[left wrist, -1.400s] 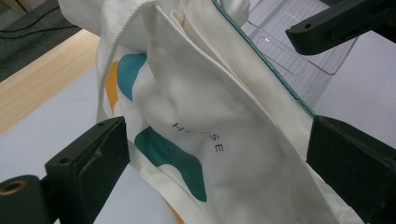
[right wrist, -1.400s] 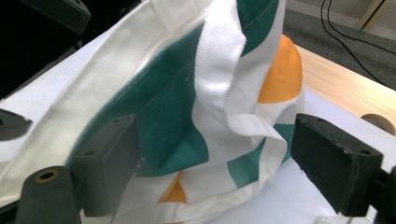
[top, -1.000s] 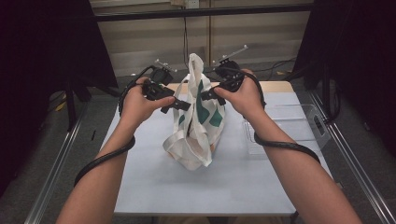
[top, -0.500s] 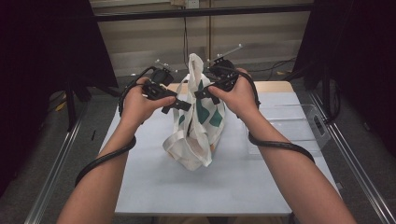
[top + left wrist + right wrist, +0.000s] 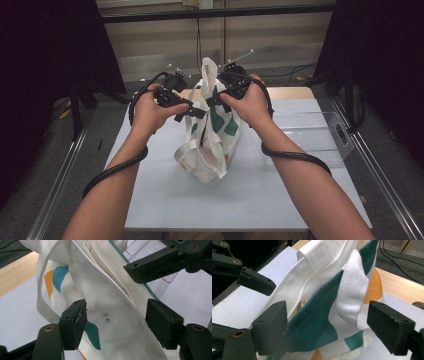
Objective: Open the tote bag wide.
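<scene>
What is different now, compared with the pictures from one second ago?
The right gripper has moved in a little toward the tote bag. The left gripper has just been closing its jaws, with the bag's cloth between them, not yet pinched. The bag stands in the same spot on the table.

The bag (image 5: pixel 210 135) hides its own contents; its mouth folds shut in the left gripper view. The picture's edges cut off its base there and in the right gripper view. The clear tray (image 5: pixel 320 135) is too faint to make out.
</scene>
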`<state>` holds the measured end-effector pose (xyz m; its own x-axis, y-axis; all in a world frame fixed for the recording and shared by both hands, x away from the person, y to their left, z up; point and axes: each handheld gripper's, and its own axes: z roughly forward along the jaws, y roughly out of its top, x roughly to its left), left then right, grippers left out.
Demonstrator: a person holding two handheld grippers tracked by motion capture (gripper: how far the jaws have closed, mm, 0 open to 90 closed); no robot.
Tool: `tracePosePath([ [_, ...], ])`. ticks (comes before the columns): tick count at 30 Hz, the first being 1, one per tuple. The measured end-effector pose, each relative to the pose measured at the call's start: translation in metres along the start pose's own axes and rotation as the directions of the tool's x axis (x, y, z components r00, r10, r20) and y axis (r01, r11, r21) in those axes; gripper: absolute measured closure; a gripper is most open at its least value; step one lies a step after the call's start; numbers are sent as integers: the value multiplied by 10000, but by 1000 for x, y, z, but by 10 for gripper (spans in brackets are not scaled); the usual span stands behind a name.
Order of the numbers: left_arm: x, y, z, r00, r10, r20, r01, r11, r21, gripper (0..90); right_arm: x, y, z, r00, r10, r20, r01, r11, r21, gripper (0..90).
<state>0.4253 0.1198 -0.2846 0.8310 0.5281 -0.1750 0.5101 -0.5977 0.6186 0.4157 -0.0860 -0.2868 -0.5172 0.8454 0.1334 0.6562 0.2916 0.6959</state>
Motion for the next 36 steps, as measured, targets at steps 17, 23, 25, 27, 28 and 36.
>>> tracePosePath([
  [17, 3, -1, -5, 9997, -159, -171, 157, 9998, -94, 542, -14, -7, -7, 9996, 231, -131, -226, 9992, 340, 577],
  [23, 1, 1, -4, 9994, -320, -94, 320, 9995, 0, 668, -19, -10, -9, 9996, 267, -80, -262, 9975, 651, 799],
  [25, 2, 1, -5, 9991, -403, -112, 404, 9992, 72, 692, -21, -12, -9, 9993, 353, -74, -347, 9965, 763, 883],
  [27, 3, 0, -6, 9982, -574, -192, 575, 9983, 59, 735, -25, -15, -10, 9995, 318, 68, -323, 9962, 804, 890],
  [28, 4, 0, -6, 9975, -688, -185, 690, 9976, 99, 735, -25, -15, -10, 9995, 318, 68, -323, 9962, 804, 890],
  [36, 9, -2, -10, 9963, -815, -273, 822, 9963, 263, 783, -33, -20, -11, 9990, 456, -4, -455, 9960, 766, 900],
])
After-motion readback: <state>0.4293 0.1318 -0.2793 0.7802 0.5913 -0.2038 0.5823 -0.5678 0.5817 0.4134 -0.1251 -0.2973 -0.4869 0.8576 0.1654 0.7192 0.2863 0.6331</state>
